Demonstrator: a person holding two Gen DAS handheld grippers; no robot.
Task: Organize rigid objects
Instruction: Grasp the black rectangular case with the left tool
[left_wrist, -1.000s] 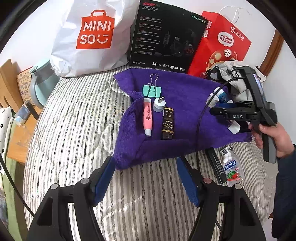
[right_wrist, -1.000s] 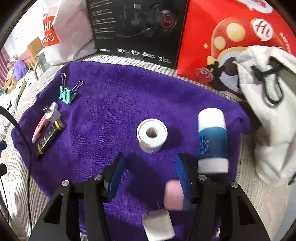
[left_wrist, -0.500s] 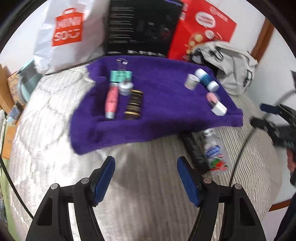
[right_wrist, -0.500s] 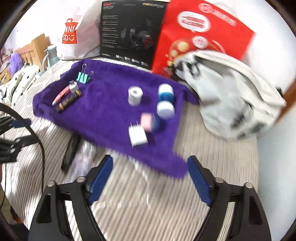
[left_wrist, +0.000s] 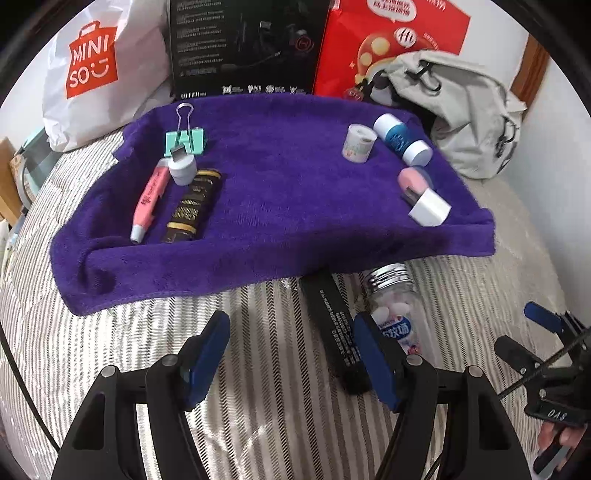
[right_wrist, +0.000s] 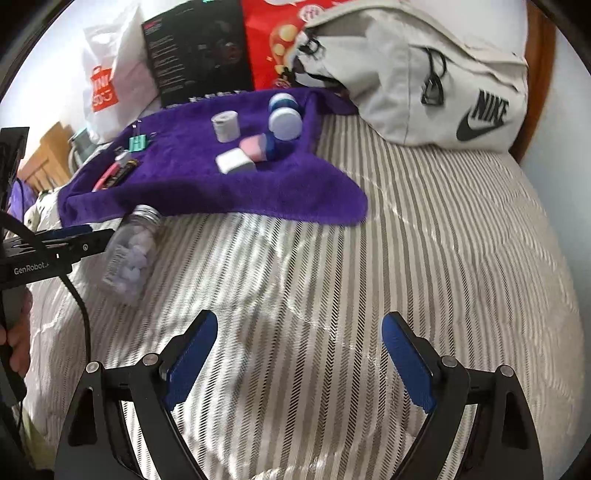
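Note:
A purple towel (left_wrist: 280, 192) (right_wrist: 207, 184) lies on the striped bed. On its left are a teal binder clip (left_wrist: 184, 138), a pink pen (left_wrist: 147, 201), a small grey plug (left_wrist: 182, 168) and a black-and-gold bar (left_wrist: 192, 206). On its right sit a white tape roll (left_wrist: 359, 142), a blue-and-white tube (left_wrist: 400, 139), a pink item (left_wrist: 412, 180) and a white charger (left_wrist: 428, 208). In front of the towel lie a black stick (left_wrist: 334, 325) and a clear pill bottle (left_wrist: 391, 306) (right_wrist: 129, 254). My left gripper (left_wrist: 291, 354) is open just before the stick. My right gripper (right_wrist: 299, 354) is open over bare bedding.
Along the wall stand a white MINISO bag (left_wrist: 92, 70), a black headset box (left_wrist: 243, 48) and a red paper bag (left_wrist: 391, 40). A grey Nike backpack (right_wrist: 424, 74) lies at the towel's right end. Wooden furniture (right_wrist: 44, 158) is at the bed's left.
Both grippers have pulled back from the towel toward the bed's front. The right gripper left the pink item and charger on the towel and opened wider. The left view swung right toward the stick and bottle.

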